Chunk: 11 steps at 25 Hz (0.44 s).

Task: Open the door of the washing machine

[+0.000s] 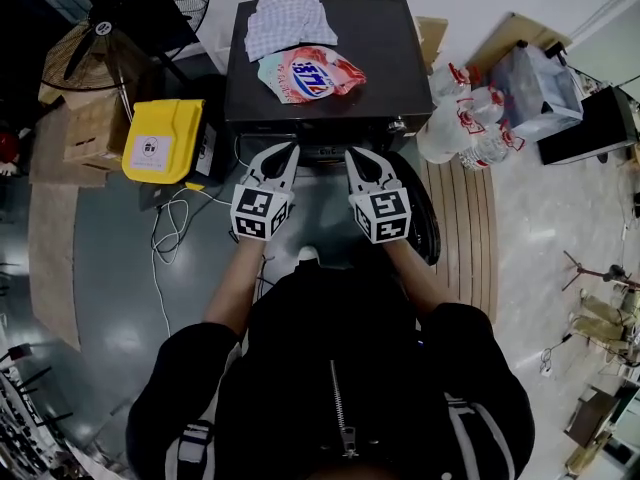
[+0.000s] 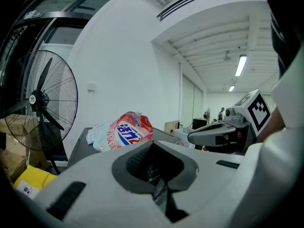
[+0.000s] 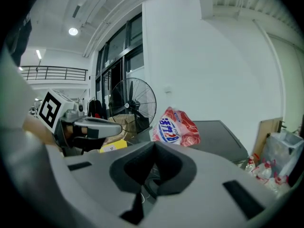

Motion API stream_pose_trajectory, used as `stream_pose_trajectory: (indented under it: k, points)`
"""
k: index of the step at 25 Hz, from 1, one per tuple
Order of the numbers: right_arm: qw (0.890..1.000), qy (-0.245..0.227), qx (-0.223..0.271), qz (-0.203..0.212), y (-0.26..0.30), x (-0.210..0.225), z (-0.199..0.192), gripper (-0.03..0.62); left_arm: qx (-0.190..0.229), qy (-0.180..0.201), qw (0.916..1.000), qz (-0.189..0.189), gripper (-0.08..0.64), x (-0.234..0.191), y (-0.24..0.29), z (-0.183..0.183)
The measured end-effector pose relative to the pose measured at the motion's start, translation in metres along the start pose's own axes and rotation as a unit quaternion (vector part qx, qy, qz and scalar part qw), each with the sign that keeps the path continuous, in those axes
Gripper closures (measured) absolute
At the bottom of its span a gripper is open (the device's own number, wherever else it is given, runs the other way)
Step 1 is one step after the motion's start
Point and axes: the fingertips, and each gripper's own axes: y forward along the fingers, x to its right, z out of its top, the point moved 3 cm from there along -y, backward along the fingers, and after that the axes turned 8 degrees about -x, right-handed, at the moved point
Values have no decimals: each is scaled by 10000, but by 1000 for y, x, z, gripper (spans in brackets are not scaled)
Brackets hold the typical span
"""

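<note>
In front of the washing machine (image 1: pixel 385 63), the left gripper (image 1: pixel 283 156) and right gripper (image 1: pixel 362 158) hover side by side (both closed, holding nothing). Its dark round door (image 1: pixel 428 223) stands swung out, just beside the right gripper.

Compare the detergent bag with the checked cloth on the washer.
The bag is glossy pink and red with blue print; the cloth is pale with a fine check. The bag looks plump and filled; the cloth lies crumpled and flatter. The bag sits nearer the front edge, the cloth at the back edge. Both rest on top of the dark washer, next to each other and apparently touching.
</note>
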Motion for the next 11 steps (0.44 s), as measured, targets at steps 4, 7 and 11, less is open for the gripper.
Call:
stream_pose_trajectory:
  k: [4, 7, 11]
  points:
    - [10000, -15, -1, -25, -2, -2, -3, 589, 9, 5, 10000, -2, 554, 1, -2, -2]
    - [10000, -28, 1, -40, -4, -3, -2, 589, 7, -6, 10000, 2, 554, 3, -4, -3]
    - [10000, -40, -9, -68, -6, -3, -1, 590, 24, -2, 10000, -2, 555, 4, -6, -1]
